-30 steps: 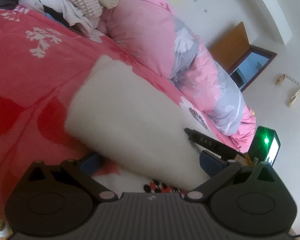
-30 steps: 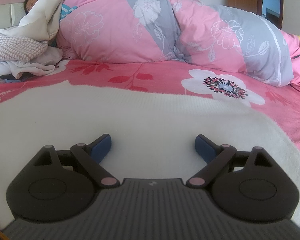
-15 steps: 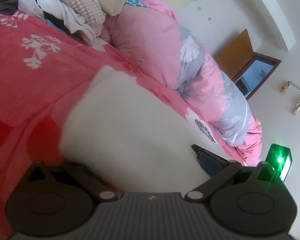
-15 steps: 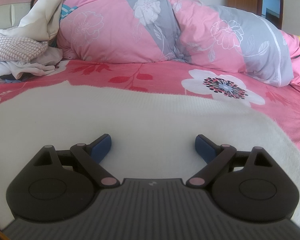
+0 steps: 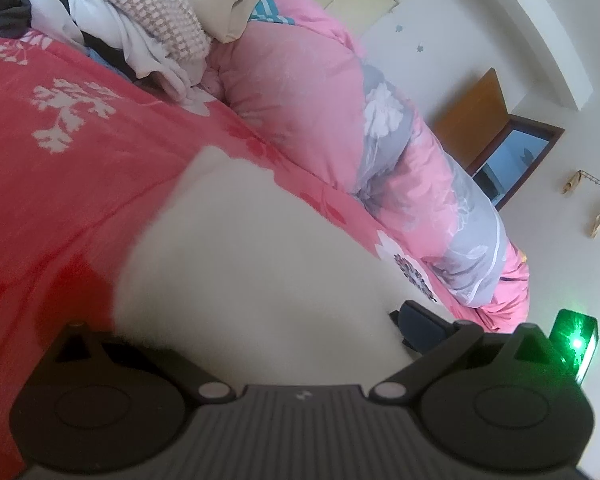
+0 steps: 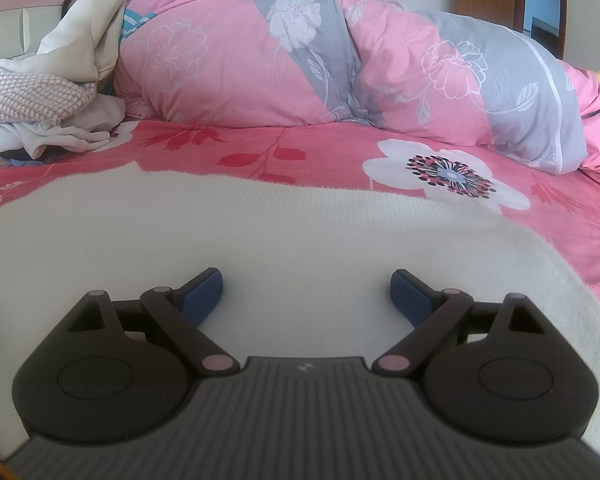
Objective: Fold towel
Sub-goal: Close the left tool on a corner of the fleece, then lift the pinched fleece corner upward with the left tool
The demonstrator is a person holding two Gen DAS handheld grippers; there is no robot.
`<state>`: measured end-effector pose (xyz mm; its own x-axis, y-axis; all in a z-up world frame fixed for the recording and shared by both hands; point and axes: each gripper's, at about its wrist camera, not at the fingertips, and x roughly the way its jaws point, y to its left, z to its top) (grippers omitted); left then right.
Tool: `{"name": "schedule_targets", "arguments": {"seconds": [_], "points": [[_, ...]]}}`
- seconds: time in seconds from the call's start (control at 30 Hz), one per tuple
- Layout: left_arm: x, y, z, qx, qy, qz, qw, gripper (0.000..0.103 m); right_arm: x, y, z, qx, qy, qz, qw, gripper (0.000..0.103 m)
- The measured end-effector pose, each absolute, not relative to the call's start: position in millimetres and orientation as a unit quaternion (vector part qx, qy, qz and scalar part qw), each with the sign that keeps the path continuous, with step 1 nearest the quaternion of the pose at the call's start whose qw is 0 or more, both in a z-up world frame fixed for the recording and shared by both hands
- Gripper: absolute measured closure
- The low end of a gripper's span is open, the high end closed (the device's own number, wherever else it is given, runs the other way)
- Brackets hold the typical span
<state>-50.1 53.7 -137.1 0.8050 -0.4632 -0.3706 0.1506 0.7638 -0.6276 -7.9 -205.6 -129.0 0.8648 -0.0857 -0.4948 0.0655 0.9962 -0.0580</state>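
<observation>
Jaws spread wide on the left gripper [image 5: 284, 320], as far as its own view lets me judge: only 1 blue pad [image 5: 418, 322] shows, on the right, while the other side is buried under the cream towel [image 5: 252, 264]. Cloth fills the gap, so the towel's edge seems to sit between the jaws, not yet pinched. The towel lies flat on the red floral bedspread [image 5: 60, 184], near the rolled pink duvet [image 5: 312, 92] and well apart from the heap of clothes [image 5: 140, 12] at the head of the bed.

From the right wrist view, the right gripper [image 6: 306, 292] has its jaws wide apart too, both pads clear, holding nothing, low over the towel [image 6: 300, 232], which spreads broad across the bedspread [image 6: 320, 152].

What worries me: the left side may close on bedspread along with towel, since its lower pad is out of sight. And with the right gripper gripping nothing, 1 corner could lift alone and the fold come out skewed.
</observation>
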Motion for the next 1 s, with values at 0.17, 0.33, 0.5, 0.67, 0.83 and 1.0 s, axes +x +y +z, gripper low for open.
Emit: {"name": "schedule_targets", "arguments": {"seconds": [0.17,0.33,0.5,0.67,0.83,1.0], "points": [[-45,52,-138,-0.295,0.256,-0.168,0.905,0.000,-8,-206,-129,-0.020,0.257,-0.039,0.965,0.011],[-38,51,-138,-0.294,0.251,-0.167,0.907,0.000,-8,-205,-128,-0.020,0.257,-0.039,0.966,0.011],[-32,50,-139,-0.293,0.245,-0.166,0.909,0.000,-8,-205,-128,-0.020,0.256,-0.039,0.966,0.011],[-28,47,-140,-0.290,0.239,-0.164,0.912,0.000,-8,-206,-128,-0.019,0.256,-0.039,0.966,0.011],[-23,46,-140,-0.291,0.235,-0.161,0.913,0.000,-9,-206,-128,-0.019,0.255,-0.039,0.966,0.011],[-18,45,-139,-0.297,0.235,-0.157,0.912,0.000,-9,-206,-128,-0.019,0.254,-0.038,0.966,0.011]]}}
